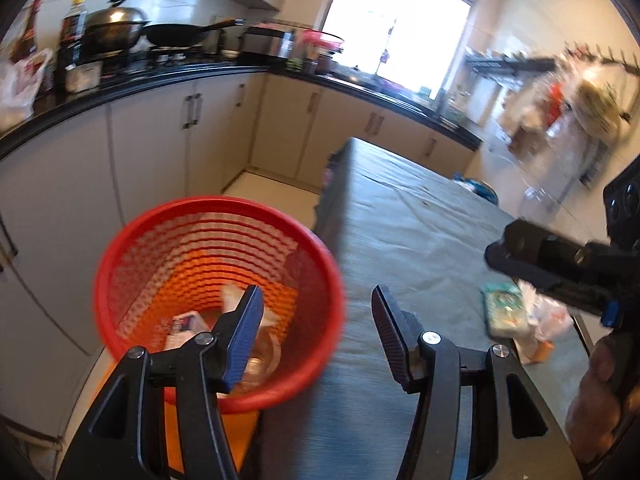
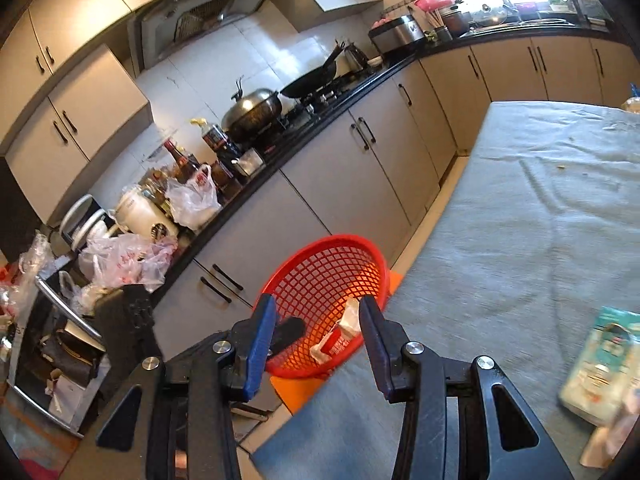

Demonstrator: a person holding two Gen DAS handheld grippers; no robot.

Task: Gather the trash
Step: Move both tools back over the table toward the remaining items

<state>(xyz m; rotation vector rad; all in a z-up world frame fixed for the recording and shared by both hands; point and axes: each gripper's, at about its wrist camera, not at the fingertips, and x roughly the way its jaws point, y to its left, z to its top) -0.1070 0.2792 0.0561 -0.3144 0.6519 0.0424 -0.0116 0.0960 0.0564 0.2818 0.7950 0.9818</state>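
A red mesh trash basket (image 1: 132, 256) stands on the floor beside the grey-clothed table (image 1: 404, 216); it holds paper scraps and a small red-and-white carton (image 1: 186, 326). My left gripper (image 1: 316, 312) is open and empty, over the basket's right rim and the table edge. My right gripper (image 2: 318, 316) is open and empty, above the basket (image 2: 320, 264) at the table's left edge; it also shows in the left wrist view (image 1: 520, 248). A green-and-white packet (image 1: 504, 308) and crumpled plastic wrappers (image 1: 548, 320) lie on the table; the packet shows in the right wrist view (image 2: 600, 364).
Cream cabinets under a black counter (image 1: 132, 80) run along the left and far wall, with woks, bottles and plastic bags. A metal rack (image 2: 48, 320) with clutter stands at the left. A blue bag (image 1: 480, 190) lies at the table's far edge.
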